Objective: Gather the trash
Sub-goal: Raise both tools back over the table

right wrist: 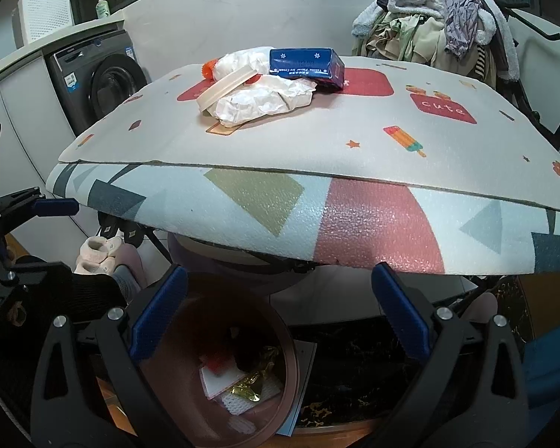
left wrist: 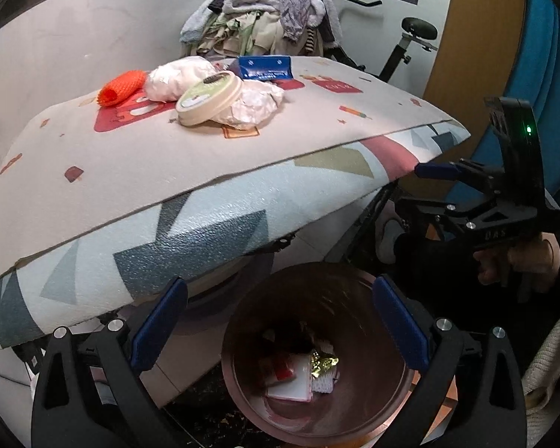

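A laundry room holds a low table (right wrist: 354, 209) under a soft mat with ice-pop pictures. On it sits a small heap of trash: an orange foam net (left wrist: 121, 87), crumpled white paper (right wrist: 265, 100), a round cream tin (left wrist: 209, 100) and a blue ice cream box (right wrist: 305, 63). The brown bin (left wrist: 317, 366) stands on the floor by the table's edge, with some wrappers inside (a gold one shines). The left gripper (left wrist: 280, 332) hangs over the bin, spread wide and holding nothing. The right gripper (right wrist: 280, 328) is spread and holding nothing too. The tin leans on the paper, so a careless grab could send it rolling off the mat.
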`<move>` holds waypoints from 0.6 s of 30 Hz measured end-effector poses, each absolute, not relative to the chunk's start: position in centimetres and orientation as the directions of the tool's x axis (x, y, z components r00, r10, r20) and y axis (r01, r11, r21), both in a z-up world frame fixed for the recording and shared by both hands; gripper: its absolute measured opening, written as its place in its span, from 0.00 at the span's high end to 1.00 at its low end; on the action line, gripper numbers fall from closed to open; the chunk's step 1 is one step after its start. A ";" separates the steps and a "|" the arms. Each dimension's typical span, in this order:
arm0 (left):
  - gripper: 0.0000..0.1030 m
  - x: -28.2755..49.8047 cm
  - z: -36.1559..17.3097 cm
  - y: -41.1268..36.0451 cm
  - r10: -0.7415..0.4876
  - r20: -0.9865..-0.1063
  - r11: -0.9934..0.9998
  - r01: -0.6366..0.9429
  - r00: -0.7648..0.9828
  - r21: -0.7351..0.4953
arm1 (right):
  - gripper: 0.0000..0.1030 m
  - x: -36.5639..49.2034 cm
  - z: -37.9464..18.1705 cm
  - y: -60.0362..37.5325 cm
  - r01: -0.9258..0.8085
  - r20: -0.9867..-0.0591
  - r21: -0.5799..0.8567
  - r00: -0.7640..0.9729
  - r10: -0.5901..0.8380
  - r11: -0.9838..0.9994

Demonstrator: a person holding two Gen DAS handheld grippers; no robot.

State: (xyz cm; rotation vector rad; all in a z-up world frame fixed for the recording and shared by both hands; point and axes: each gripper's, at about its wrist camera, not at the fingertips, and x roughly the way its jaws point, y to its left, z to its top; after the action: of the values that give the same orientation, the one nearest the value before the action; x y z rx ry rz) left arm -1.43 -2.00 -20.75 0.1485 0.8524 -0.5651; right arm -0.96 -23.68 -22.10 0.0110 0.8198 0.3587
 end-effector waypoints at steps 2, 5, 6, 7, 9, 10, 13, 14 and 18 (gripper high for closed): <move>0.06 -1.4 -20.8 -1.9 -0.405 -0.747 0.850 0.519 0.528 -0.093 | 0.06 -1.0 -22.2 -23.7 -0.308 -0.714 0.148 0.624 0.317 0.940; 0.06 -1.2 -20.8 -1.7 -0.396 -0.747 0.856 0.509 0.535 -0.090 | 0.05 -1.0 -22.2 -23.8 -0.306 -0.715 0.149 0.624 0.316 0.940; 0.06 -1.2 -20.8 -1.6 -0.392 -0.746 0.859 0.504 0.538 -0.088 | 0.05 -1.0 -22.2 -23.8 -0.306 -0.715 0.149 0.624 0.316 0.940; 0.06 -1.2 -20.7 -1.5 -0.388 -0.744 0.862 0.499 0.544 -0.086 | 0.05 -1.0 -22.2 -23.8 -0.306 -0.715 0.149 0.624 0.316 0.940; 0.06 -1.1 -20.7 -1.3 -0.384 -0.739 0.868 0.490 0.554 -0.083 | 0.05 -0.9 -22.2 -23.8 -0.304 -0.716 0.150 0.623 0.315 0.941; 0.06 -1.1 -20.6 -1.2 -0.378 -0.736 0.871 0.485 0.562 -0.077 | 0.05 -0.9 -22.3 -23.9 -0.302 -0.716 0.151 0.623 0.315 0.941; 0.06 -1.1 -20.3 -0.9 -0.357 -0.718 0.883 0.467 0.598 -0.051 | 0.05 -0.9 -22.3 -23.9 -0.298 -0.718 0.151 0.622 0.312 0.942; 0.06 -1.2 -20.2 -0.8 -0.354 -0.710 0.886 0.462 0.609 -0.045 | 0.05 -0.9 -22.3 -23.9 -0.296 -0.720 0.149 0.622 0.309 0.943; 0.06 -1.2 -19.6 0.0 -0.324 -0.674 0.906 0.423 0.664 -0.019 | 0.05 -0.8 -22.3 -24.0 -0.288 -0.721 0.147 0.624 0.302 0.946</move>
State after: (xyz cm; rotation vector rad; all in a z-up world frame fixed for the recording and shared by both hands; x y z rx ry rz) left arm -1.20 -0.04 -19.60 0.1439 0.7324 -0.4236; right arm -0.82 -24.02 -22.30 0.0181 0.8307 0.3386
